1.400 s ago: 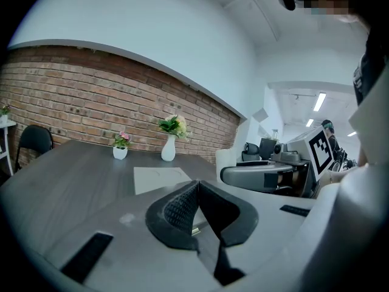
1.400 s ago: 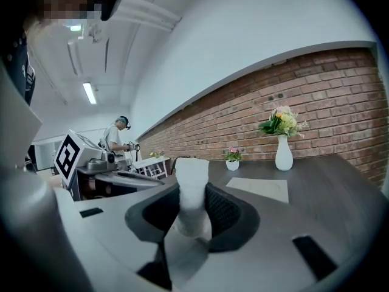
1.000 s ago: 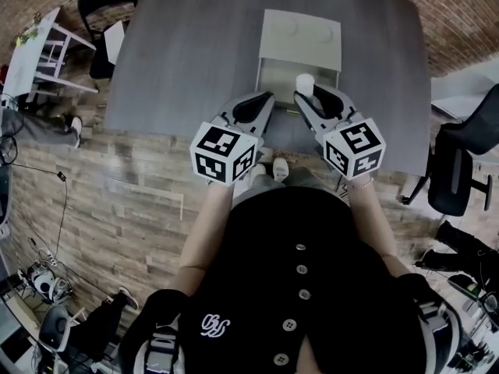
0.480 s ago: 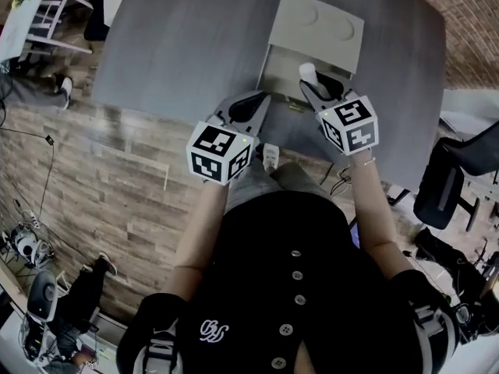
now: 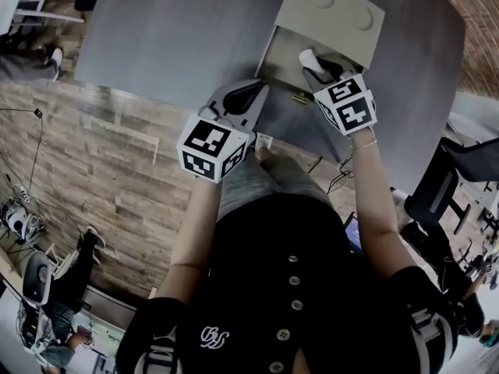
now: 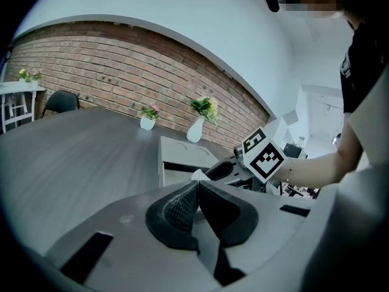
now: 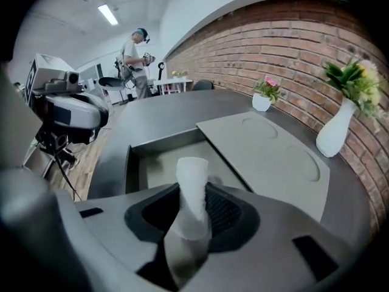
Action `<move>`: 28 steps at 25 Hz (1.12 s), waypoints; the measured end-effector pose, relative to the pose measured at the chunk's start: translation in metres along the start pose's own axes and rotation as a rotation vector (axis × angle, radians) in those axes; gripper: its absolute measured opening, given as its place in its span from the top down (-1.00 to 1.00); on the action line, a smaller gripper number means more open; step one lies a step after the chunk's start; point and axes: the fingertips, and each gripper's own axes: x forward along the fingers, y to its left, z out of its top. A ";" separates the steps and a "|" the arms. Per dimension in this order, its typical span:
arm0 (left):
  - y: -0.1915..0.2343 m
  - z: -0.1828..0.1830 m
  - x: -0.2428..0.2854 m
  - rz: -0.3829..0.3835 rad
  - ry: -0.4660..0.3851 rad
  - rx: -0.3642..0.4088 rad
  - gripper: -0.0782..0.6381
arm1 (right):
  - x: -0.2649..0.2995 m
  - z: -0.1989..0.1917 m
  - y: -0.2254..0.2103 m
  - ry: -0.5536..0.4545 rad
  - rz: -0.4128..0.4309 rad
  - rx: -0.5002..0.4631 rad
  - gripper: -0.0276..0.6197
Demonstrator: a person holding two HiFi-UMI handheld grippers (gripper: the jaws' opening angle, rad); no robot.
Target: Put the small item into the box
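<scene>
My head camera looks steeply down past my chest onto the bench (image 5: 179,37), taking in my left tool (image 5: 257,92), my right tool (image 5: 318,67) and the box (image 5: 281,59). The left tool's camera sits low, facing across the bench toward the brick wall (image 6: 121,72) and catching box and right tool from the side; the right tool's camera looks along its jaws, close over the same box.
</scene>
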 end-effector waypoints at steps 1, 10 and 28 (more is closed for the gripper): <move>0.001 -0.001 0.001 0.003 -0.002 -0.008 0.74 | 0.003 0.001 -0.001 0.004 0.008 0.001 0.50; 0.005 -0.011 0.003 0.017 -0.009 -0.040 0.74 | 0.021 0.007 0.002 0.050 0.024 -0.052 0.48; -0.003 0.008 -0.006 -0.043 0.003 0.015 0.74 | -0.038 0.044 0.019 -0.207 -0.011 0.172 0.23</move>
